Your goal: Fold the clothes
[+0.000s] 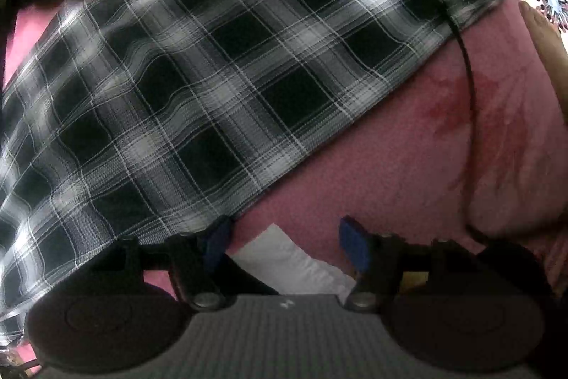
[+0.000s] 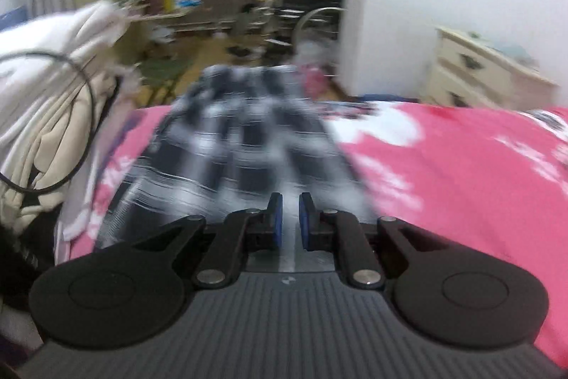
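A black, grey and white plaid shirt (image 1: 198, 87) lies spread across a pink bedspread (image 1: 408, 173), its straight edge running diagonally just beside the left gripper (image 1: 284, 240), which points down at the bed with its blue-padded jaws spread apart and nothing between them. In the blurred right wrist view, the right gripper (image 2: 290, 219) has its jaws drawn nearly together on a fold of the same plaid shirt (image 2: 245, 137), which stretches away from it over the pink bedspread (image 2: 461, 183). A pile of pale clothing (image 2: 46, 102) sits at the left edge of the bed and a cream dresser (image 2: 479, 73) stands by the white wall.
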